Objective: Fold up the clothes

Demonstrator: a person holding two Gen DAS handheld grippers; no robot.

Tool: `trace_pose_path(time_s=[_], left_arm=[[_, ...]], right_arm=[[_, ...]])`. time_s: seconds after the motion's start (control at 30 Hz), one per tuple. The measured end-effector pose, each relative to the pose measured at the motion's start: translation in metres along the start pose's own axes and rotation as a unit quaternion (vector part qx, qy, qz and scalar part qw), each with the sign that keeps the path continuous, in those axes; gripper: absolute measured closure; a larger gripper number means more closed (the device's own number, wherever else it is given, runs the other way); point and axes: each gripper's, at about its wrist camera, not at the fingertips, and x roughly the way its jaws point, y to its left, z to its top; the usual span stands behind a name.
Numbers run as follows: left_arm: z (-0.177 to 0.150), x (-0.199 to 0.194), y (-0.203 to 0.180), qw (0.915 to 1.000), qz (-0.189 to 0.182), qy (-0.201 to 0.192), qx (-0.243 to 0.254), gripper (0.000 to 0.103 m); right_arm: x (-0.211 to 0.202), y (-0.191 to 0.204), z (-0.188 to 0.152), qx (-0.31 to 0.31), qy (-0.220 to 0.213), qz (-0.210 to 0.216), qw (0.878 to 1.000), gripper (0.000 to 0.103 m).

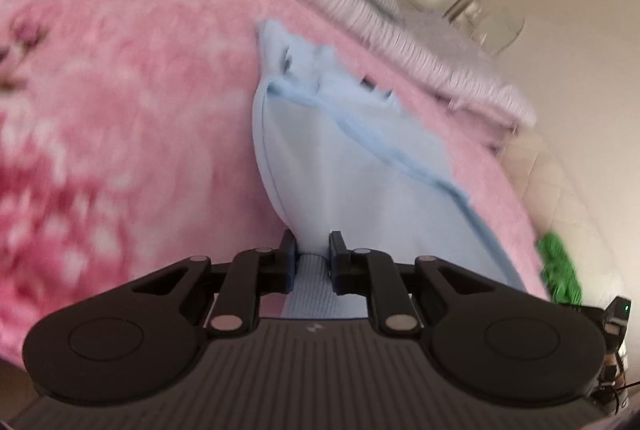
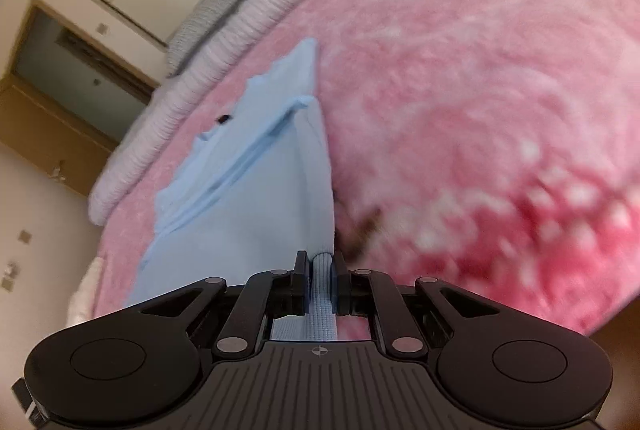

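My left gripper [image 1: 313,244] has its jaws pinched on the near edge of the light blue garment [image 1: 352,158], with a ribbed band of the cloth bunched between the pads and running back toward the camera. My right gripper [image 2: 321,264] is pressed nearly together on the same garment [image 2: 256,190], a narrow ribbed strip squeezed between its fingers.

The garment lies stretched away from me on the pink blanket [image 1: 120,90], rising from the bed to both grips. In the left wrist view its left edge is a clean, curved fold line, and its right edge is a thicker hemmed seam running diagonally from the far end down to the near right. In the right wrist view the right edge is a straight, taut line from the far tip to my fingers; the left edge is ragged and stepped. Small dark marks sit near the far end of the cloth.

Open blanket spreads wide to the left of the garment in the left view, and wide to the right of it [image 2: 480,90] in the right view. On the far side a ridged pale lilac quilt [image 1: 360,10] runs along the blanket's border, near the garment's far tip. A green item [image 1: 560,270] lies at the blanket's right edge, well apart from the cloth.
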Motion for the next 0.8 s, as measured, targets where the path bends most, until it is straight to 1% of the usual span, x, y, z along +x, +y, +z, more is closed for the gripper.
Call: trace_pose_path(time_s=[0.07,0.1,0.13,0.17,0.2,0.23,0.27,0.3,0.33,0.4,0.47,0.5,0.57,0.7,0.8], left_arm=[[-0.013,0.007,-0.001,0.999,0.04,0.017,0.011,0.087],[-0.017,0.005,-0.004,0.9984,0.052,0.012,0.017,0.086],[-0.018,0.0,-0.011,0.9975,0.067,0.008,0.021,0.084],[-0.018,-0.004,-0.018,0.9958,0.088,0.01,0.026,0.084],[-0.018,-0.009,-0.027,0.9928,0.113,0.013,0.037,0.084],[-0.019,-0.016,-0.038,0.9879,0.144,0.013,0.056,0.084],[-0.021,-0.021,-0.048,0.9824,0.17,0.009,0.076,0.084],[-0.024,-0.027,-0.058,0.9766,0.191,0.006,0.098,0.084],[-0.029,-0.034,-0.068,0.9708,0.208,0.003,0.119,0.081],[-0.04,-0.046,-0.088,0.9612,0.231,0.002,0.15,0.078],[-0.051,-0.056,-0.105,0.9577,0.234,-0.002,0.168,0.077],[-0.056,-0.06,-0.112,0.9571,0.232,-0.003,0.173,0.075],[-0.064,-0.067,-0.124,0.9571,0.226,-0.008,0.181,0.075],[-0.077,-0.082,-0.142,0.9551,0.219,-0.022,0.198,0.075],[-0.082,-0.091,-0.149,0.9536,0.217,-0.032,0.206,0.074]], right_arm=[[0.003,-0.007,-0.014,0.008,0.008,-0.03,0.999,0.093],[-0.001,-0.007,-0.019,0.012,0.005,-0.041,0.999,0.091],[-0.004,-0.006,-0.024,0.016,0.003,-0.052,0.999,0.086],[-0.008,-0.005,-0.029,0.019,0.001,-0.063,0.998,0.074],[-0.011,-0.004,-0.034,0.023,-0.002,-0.073,0.997,0.069],[-0.017,-0.001,-0.039,0.019,-0.005,-0.088,0.996,0.06],[-0.025,0.007,-0.043,0.004,-0.01,-0.106,0.994,0.057],[-0.033,0.016,-0.049,-0.017,-0.018,-0.12,0.992,0.057],[-0.041,0.025,-0.057,-0.04,-0.028,-0.13,0.99,0.057],[-0.054,0.04,-0.072,-0.076,-0.04,-0.138,0.987,0.056],[-0.058,0.052,-0.086,-0.093,-0.043,-0.151,0.983,0.056],[-0.06,0.057,-0.094,-0.103,-0.045,-0.158,0.981,0.056],[-0.065,0.069,-0.109,-0.128,-0.05,-0.166,0.976,0.056],[-0.081,0.091,-0.129,-0.182,-0.077,-0.171,0.965,0.056],[-0.094,0.1,-0.137,-0.203,-0.094,-0.166,0.96,0.056]])
